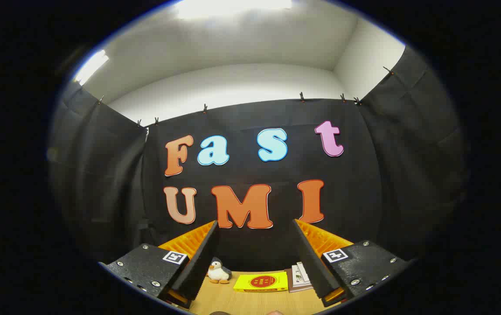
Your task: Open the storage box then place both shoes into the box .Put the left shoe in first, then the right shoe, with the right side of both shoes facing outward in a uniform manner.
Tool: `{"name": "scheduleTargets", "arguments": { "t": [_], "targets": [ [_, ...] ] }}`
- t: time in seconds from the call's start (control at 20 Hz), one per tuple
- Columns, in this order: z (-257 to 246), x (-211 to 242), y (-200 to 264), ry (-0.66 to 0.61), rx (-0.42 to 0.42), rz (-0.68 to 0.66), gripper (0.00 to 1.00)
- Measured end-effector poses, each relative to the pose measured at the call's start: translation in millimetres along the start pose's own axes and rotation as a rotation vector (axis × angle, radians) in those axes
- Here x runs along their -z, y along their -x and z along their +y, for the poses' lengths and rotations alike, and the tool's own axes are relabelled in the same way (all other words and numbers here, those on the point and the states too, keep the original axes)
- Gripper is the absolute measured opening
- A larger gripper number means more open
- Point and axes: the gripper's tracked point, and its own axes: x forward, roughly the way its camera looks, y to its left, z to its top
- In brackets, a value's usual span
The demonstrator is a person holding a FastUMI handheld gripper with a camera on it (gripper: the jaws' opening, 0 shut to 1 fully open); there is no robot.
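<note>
The gripper (255,258) is spread wide with nothing between its fingers, raised and pointed at the booth's black cloth wall. Beyond the fingers on the wooden bench (250,302) stand a small toy penguin (218,272), a yellow book (261,282) beside it, and a stack of booklets (299,277) partly hidden behind the right finger. Two rounded shapes at the bench's near edge are cut off and hard to make out.

1 penguin toy (219,272) | 1 yellow book (261,282) | 1 booklet (299,276) (partly hidden)
</note>
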Motion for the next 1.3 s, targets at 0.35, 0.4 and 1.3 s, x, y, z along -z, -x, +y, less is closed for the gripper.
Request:
{"name": "scheduleTargets", "arguments": {
  "t": [0.35,0.4,1.3],
  "targets": [
    [12.1,9.6,-5.7,-0.046,-0.024,-0.018,0.97],
    [8.5,17.2,-5.9,-0.045,-0.012,-0.004,0.97],
    [51.0,104.7,-4.7,-0.042,-0.119,0.238,0.97]
  ]
}}
